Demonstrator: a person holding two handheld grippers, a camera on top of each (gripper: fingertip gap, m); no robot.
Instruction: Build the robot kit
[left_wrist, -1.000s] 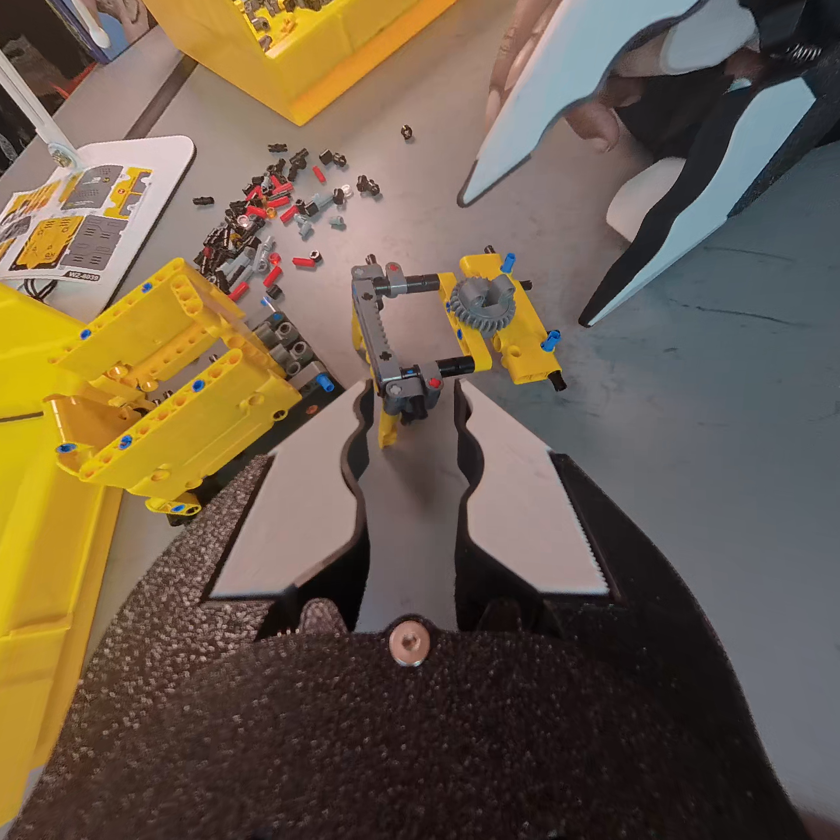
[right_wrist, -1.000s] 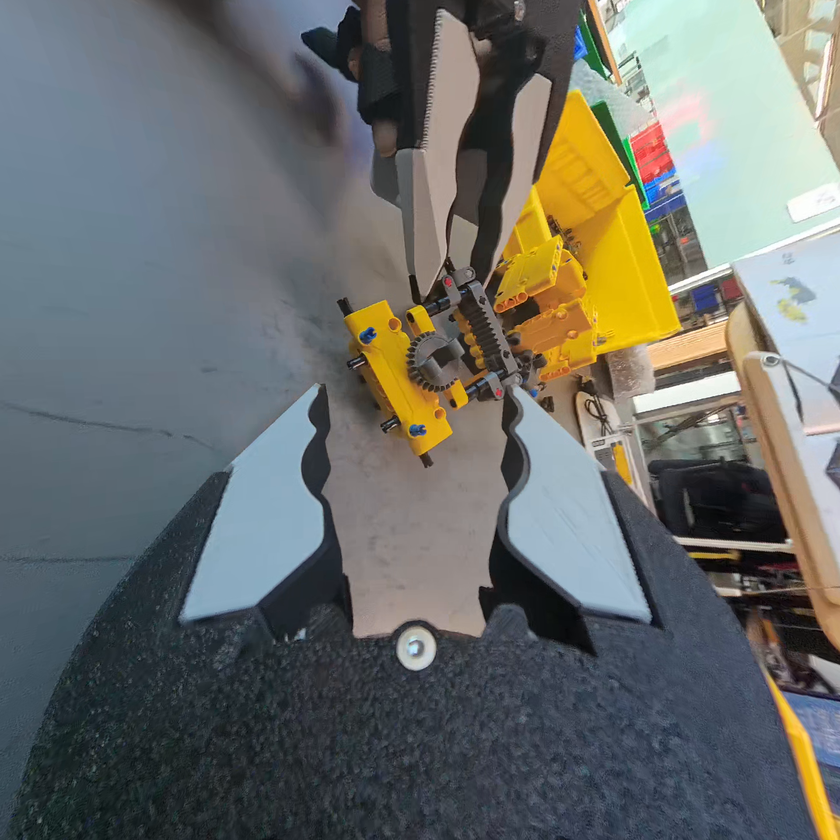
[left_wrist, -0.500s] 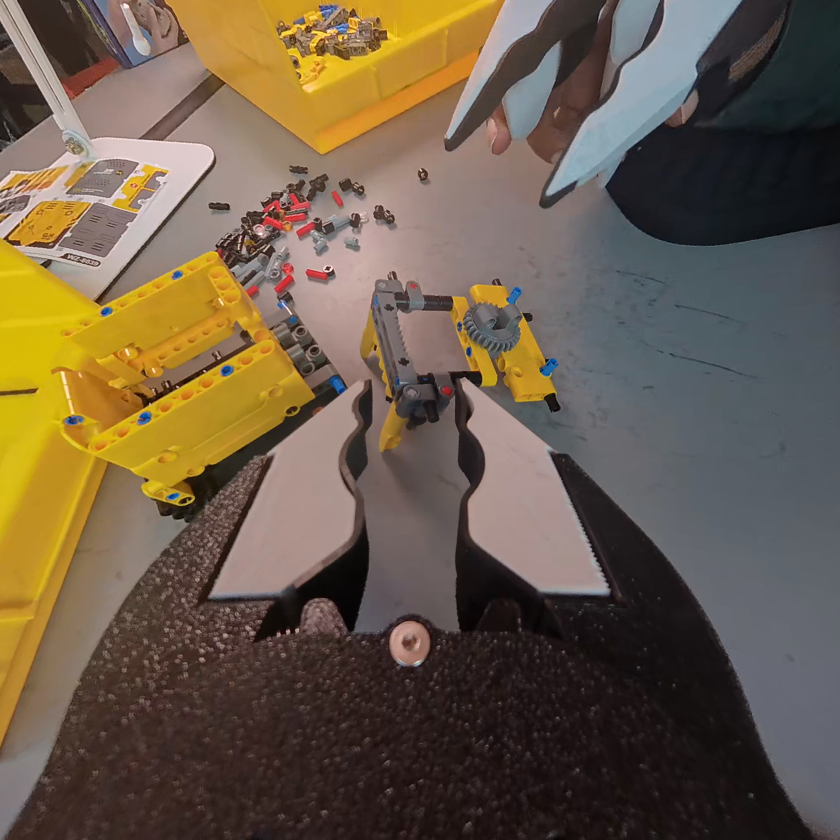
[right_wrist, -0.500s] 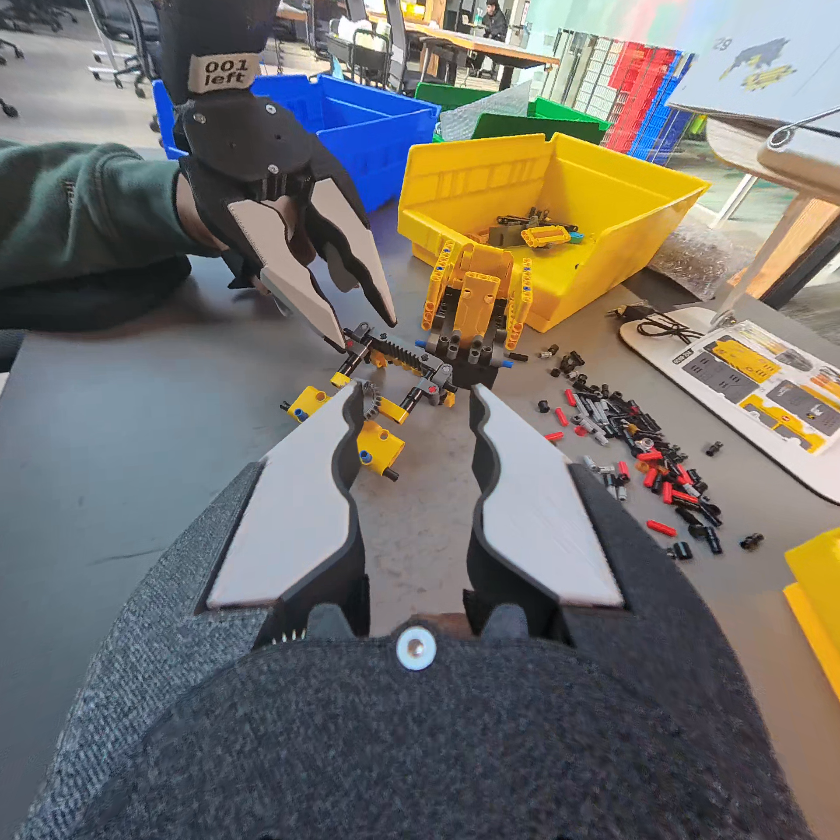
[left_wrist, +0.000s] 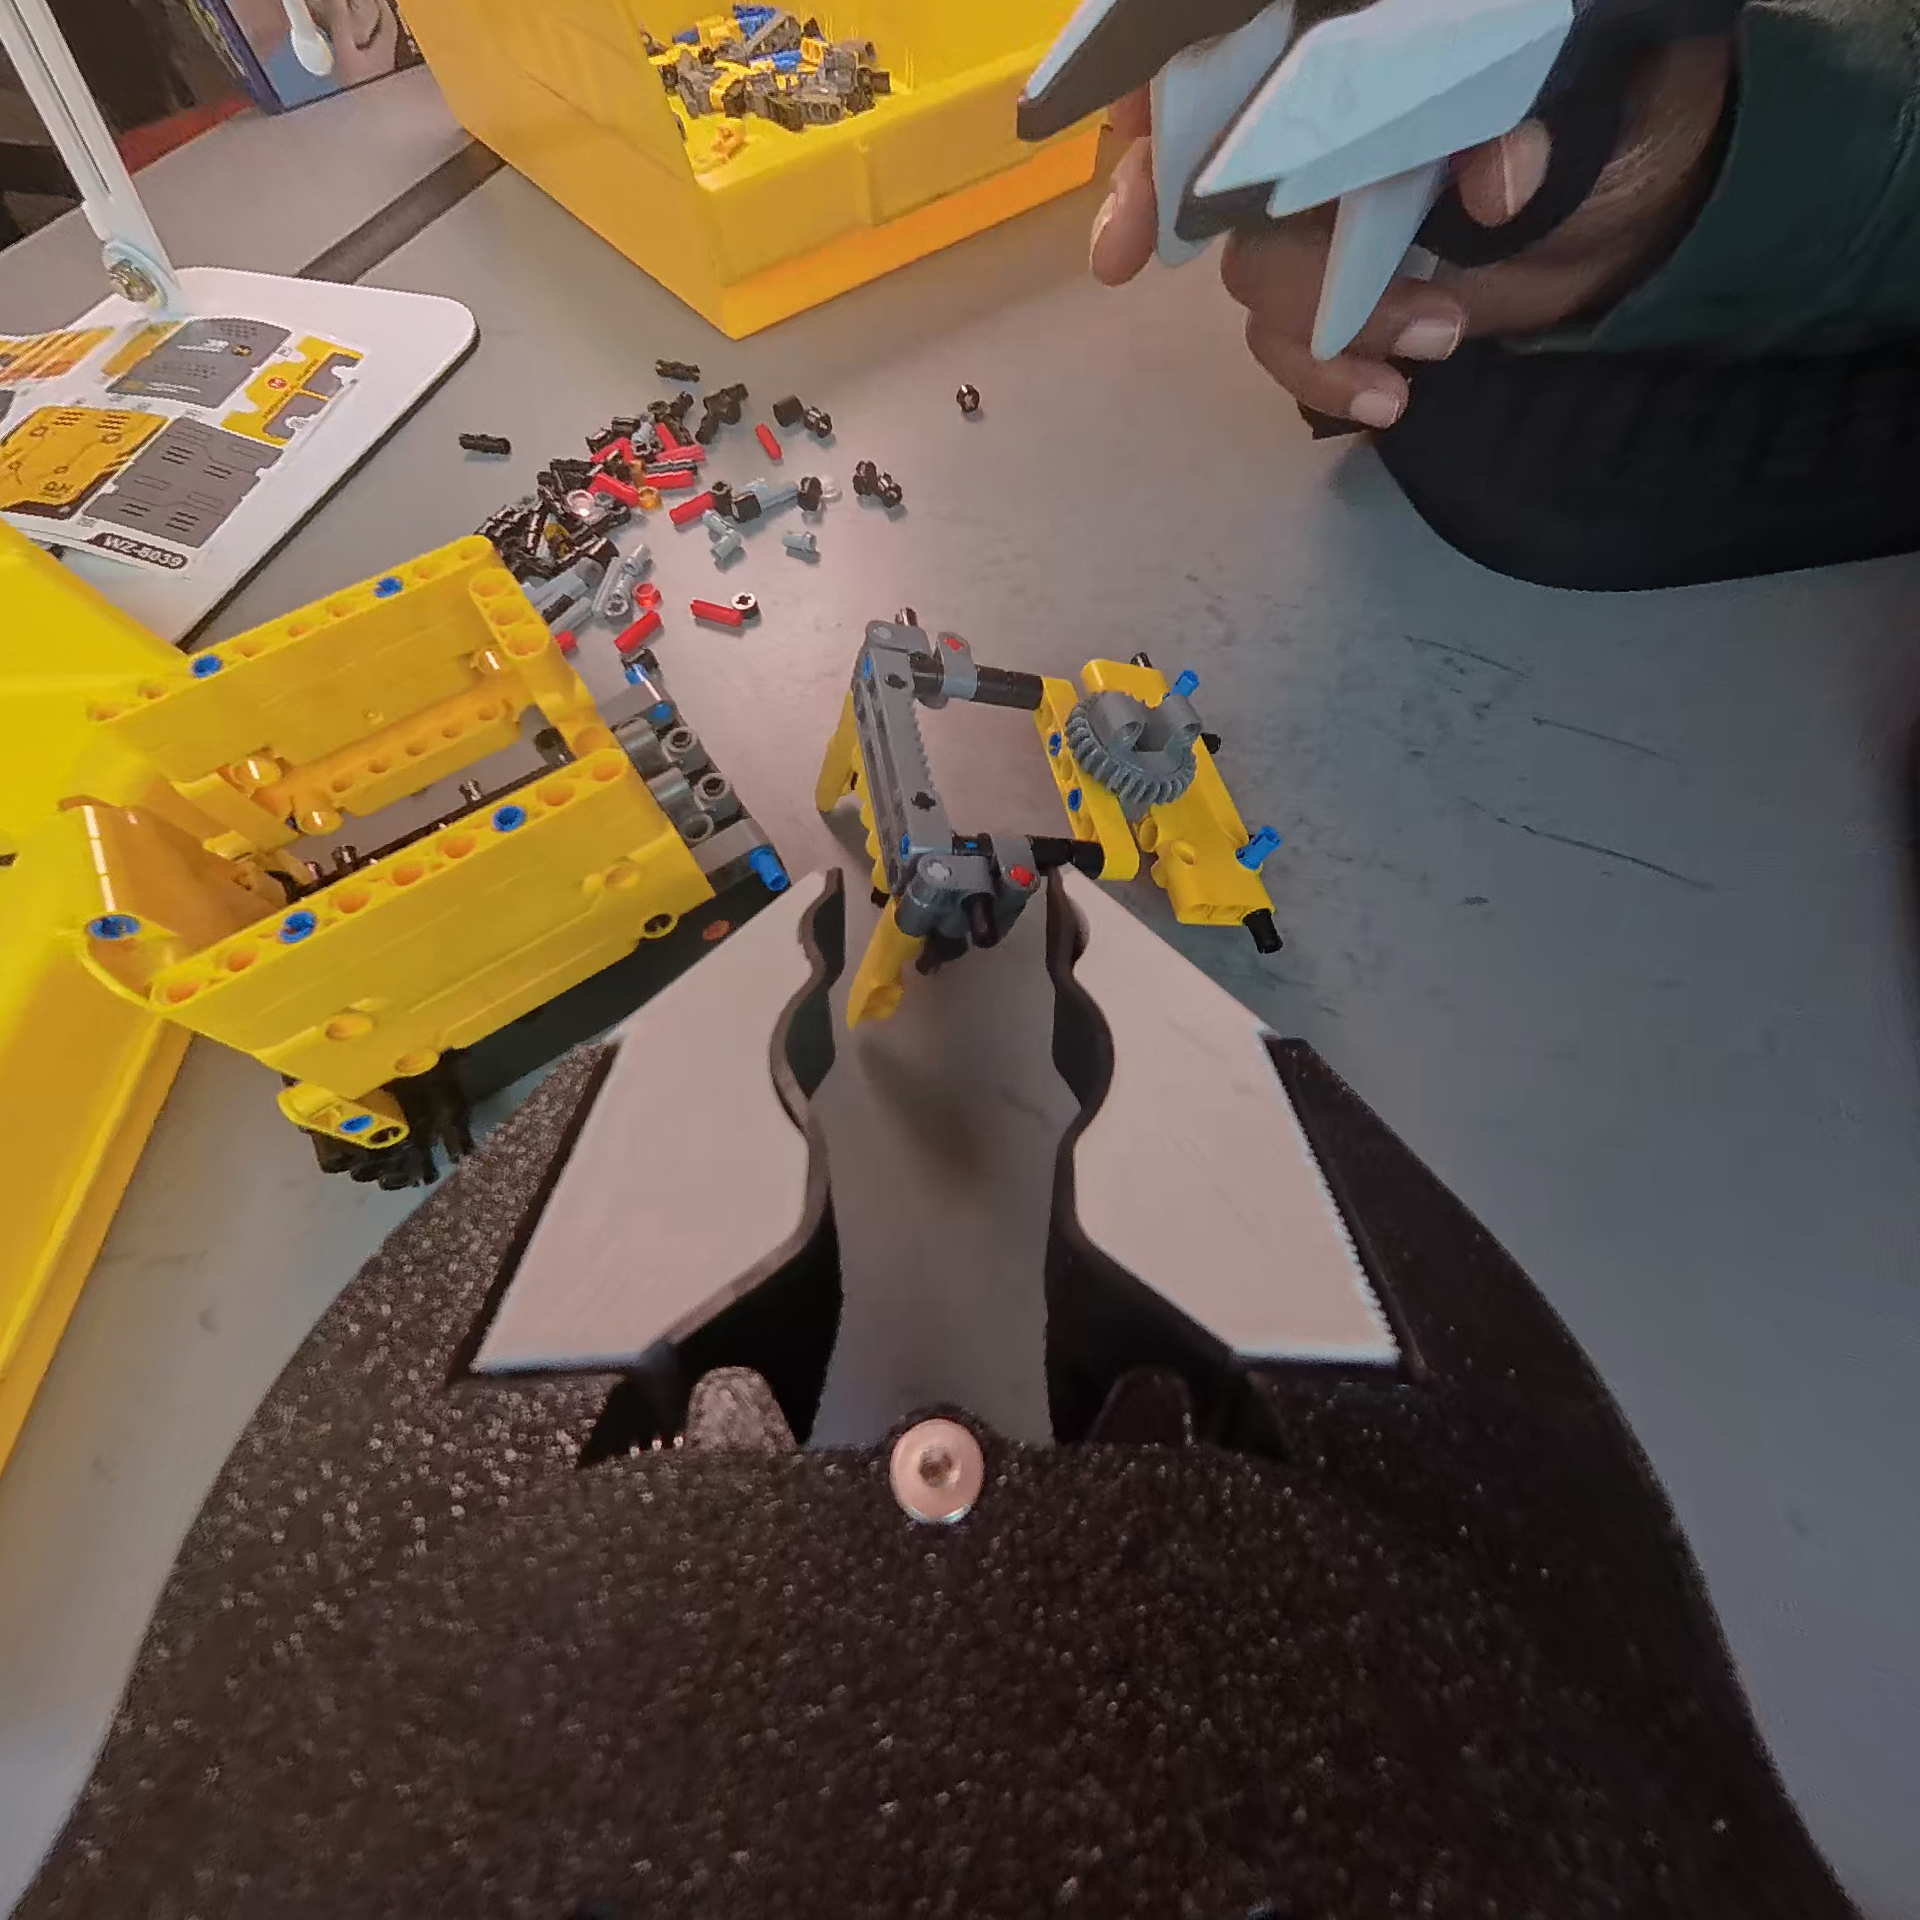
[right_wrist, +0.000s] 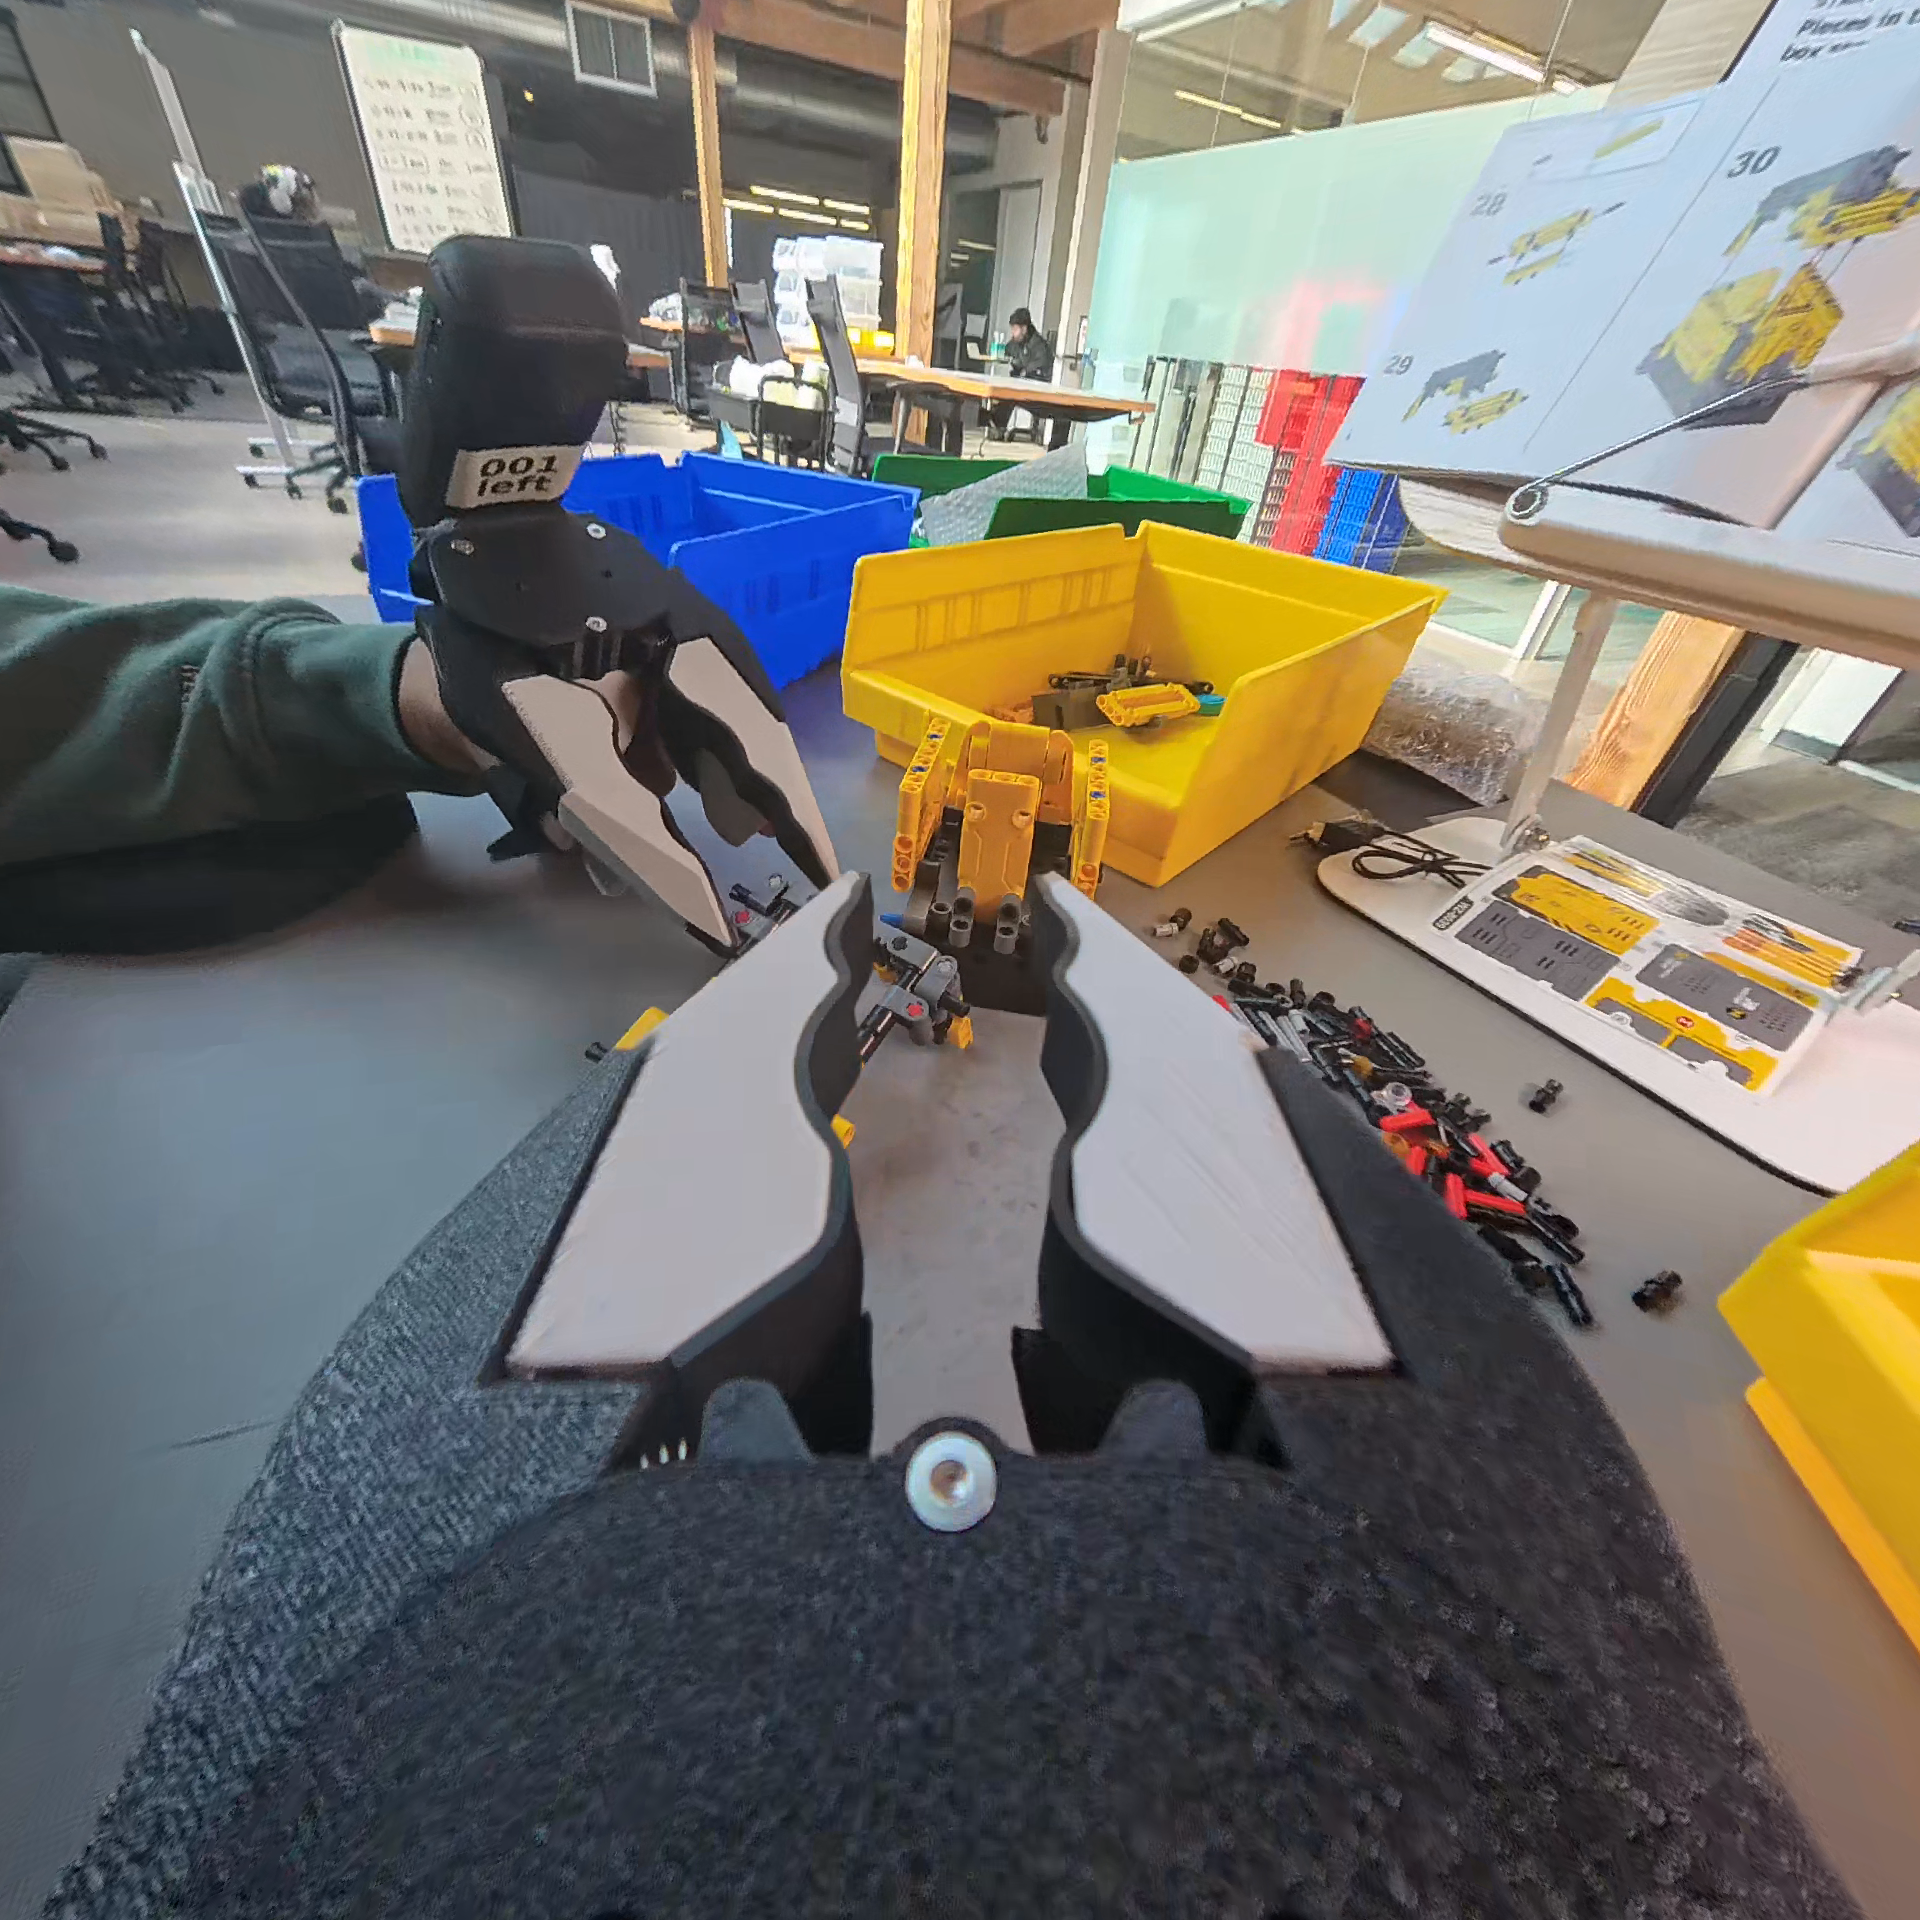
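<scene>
Left gripper (left_wrist: 940, 894), jaws parted, still brackets the grey-and-yellow toy-brick gear frame (left_wrist: 1023, 795) on the grey table (left_wrist: 1558, 1039) without clamping, while the right gripper (right_wrist: 951, 904), empty and part-open, has swung round from a tilted pose to level, facing the larger yellow beam chassis (right_wrist: 992, 831).

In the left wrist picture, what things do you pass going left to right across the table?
Big yellow frame → pile of small pegs → grey rack → grey gear → right gripper, open, up at the far right.
</scene>
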